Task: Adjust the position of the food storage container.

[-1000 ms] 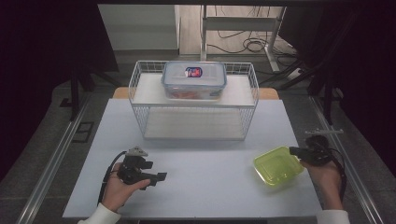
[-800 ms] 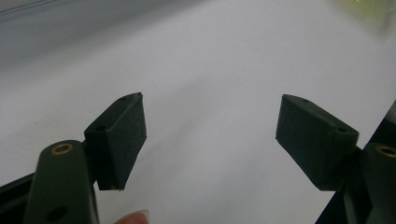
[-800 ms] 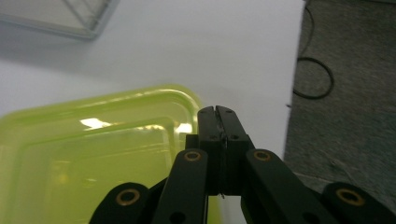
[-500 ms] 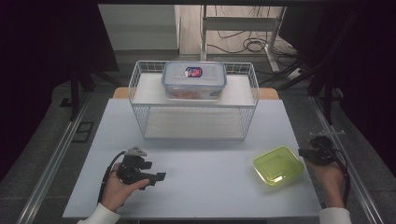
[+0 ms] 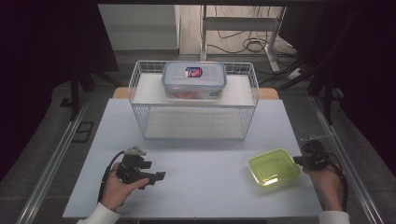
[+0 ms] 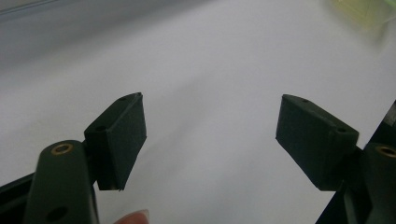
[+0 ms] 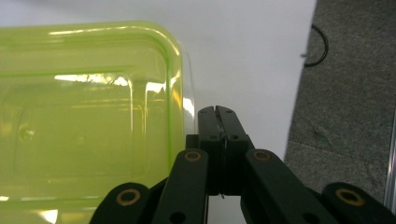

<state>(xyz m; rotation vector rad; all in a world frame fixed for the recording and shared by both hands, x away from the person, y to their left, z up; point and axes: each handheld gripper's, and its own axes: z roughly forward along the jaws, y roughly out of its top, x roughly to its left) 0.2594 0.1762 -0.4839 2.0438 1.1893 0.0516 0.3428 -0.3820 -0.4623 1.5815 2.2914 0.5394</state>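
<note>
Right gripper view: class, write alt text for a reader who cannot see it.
A shut black claw lies just right of a translucent yellow-green container, whose thin clear rim seems to run between its jaws. Both are over a white table, with grey floor on the right.

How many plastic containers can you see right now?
2. A clear lidded container sits on top of the wire rack at the far side of the table; a green open container lies on the table beside the right gripper. None looks hidden.
</note>
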